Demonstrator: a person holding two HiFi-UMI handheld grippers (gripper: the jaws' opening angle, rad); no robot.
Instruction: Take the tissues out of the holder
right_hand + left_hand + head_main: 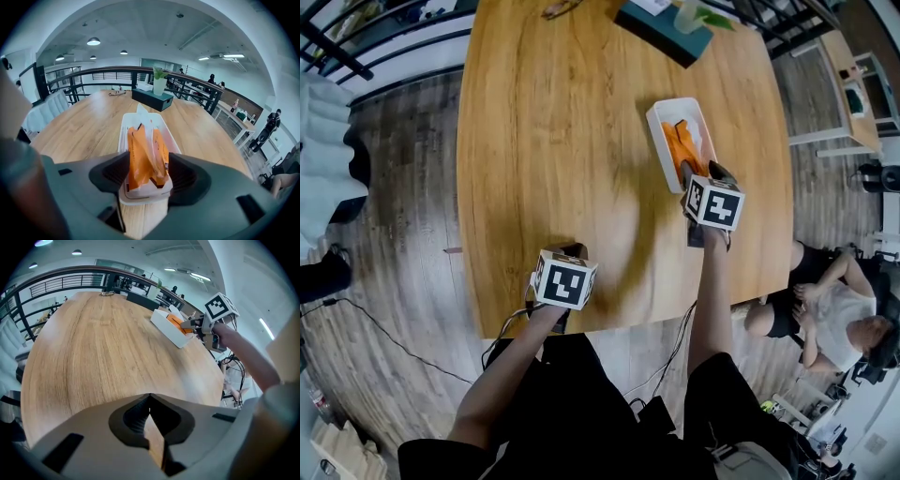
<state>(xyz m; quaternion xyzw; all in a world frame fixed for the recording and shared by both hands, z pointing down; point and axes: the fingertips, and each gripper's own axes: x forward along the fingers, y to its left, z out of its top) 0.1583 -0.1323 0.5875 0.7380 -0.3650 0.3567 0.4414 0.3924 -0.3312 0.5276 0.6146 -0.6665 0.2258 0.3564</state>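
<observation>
My right gripper (146,174) stands wide open astride the soft, light tissue pack (140,152); I'd pinch its crinkly middle.

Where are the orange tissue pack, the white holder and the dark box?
orange tissue pack (140,154), right gripper view, middle of its orange wrapper.
white holder (143,195), right gripper view, near end wall.
dark box (151,101), right gripper view, its facing side.

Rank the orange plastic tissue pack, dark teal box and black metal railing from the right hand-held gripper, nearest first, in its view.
1. Orange tissue pack, between the jaws.
2. Dark teal box, table's far end.
3. Black railing, beyond the table.
</observation>
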